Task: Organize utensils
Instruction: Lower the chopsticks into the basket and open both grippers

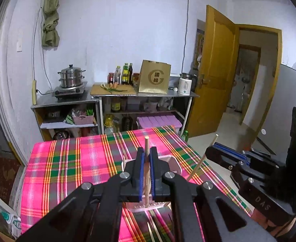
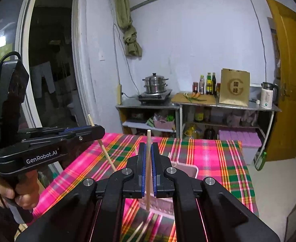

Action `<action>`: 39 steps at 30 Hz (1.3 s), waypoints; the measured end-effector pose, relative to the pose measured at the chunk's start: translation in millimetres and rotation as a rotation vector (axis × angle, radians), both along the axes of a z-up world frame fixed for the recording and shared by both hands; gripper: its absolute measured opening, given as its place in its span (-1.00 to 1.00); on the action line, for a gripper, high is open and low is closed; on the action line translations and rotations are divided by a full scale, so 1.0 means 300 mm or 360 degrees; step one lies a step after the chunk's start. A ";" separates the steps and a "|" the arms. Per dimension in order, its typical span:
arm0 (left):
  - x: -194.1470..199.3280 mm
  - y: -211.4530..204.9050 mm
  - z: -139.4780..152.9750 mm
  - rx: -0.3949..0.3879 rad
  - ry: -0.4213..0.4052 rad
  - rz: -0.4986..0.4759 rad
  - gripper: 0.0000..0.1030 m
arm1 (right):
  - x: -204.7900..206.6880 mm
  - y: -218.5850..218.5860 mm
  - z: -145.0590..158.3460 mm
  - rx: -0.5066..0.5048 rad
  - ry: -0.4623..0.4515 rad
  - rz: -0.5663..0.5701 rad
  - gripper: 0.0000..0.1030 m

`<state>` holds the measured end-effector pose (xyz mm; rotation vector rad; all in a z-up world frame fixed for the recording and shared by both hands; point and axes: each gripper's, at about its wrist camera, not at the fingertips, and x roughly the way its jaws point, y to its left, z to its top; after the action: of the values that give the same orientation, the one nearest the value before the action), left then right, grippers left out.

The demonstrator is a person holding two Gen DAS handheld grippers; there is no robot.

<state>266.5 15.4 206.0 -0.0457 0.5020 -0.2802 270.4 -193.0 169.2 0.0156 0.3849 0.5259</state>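
My left gripper (image 1: 147,151) is shut on a pale wooden chopstick (image 1: 146,144) that stands upright between its blue pads. My right gripper (image 2: 148,147) is shut on a second chopstick (image 2: 148,141), also upright. In each view the other gripper shows at the side: the right gripper (image 1: 209,150) with its slanted stick (image 1: 200,163), the left gripper (image 2: 101,130) with its stick (image 2: 107,157). Both hang above a pale pink utensil holder (image 2: 188,170) (image 1: 173,164) on the pink plaid tablecloth (image 1: 71,165). More chopsticks (image 2: 138,232) lie blurred on the cloth below.
A hand (image 2: 6,193) grips the left tool's handle. Behind the table stand metal shelves (image 1: 115,96) with a steamer pot (image 1: 72,76), bottles, a cutting board, a brown paper bag (image 1: 155,77) and a white kettle. A yellow door (image 1: 214,70) stands open at right.
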 end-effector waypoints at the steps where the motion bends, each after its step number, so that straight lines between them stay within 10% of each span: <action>1: 0.013 0.002 0.005 -0.0006 -0.0002 0.0001 -0.89 | 0.013 0.002 0.006 0.0007 -0.0009 -0.0005 -0.91; 39: 0.238 0.000 -0.276 0.0019 0.0182 0.0002 -0.89 | 0.246 0.056 -0.259 0.0013 0.0177 -0.0011 -0.91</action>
<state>338.0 15.4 123.2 -0.0508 0.6174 -0.2743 344.2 -176.2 91.5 0.0544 0.4908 0.5210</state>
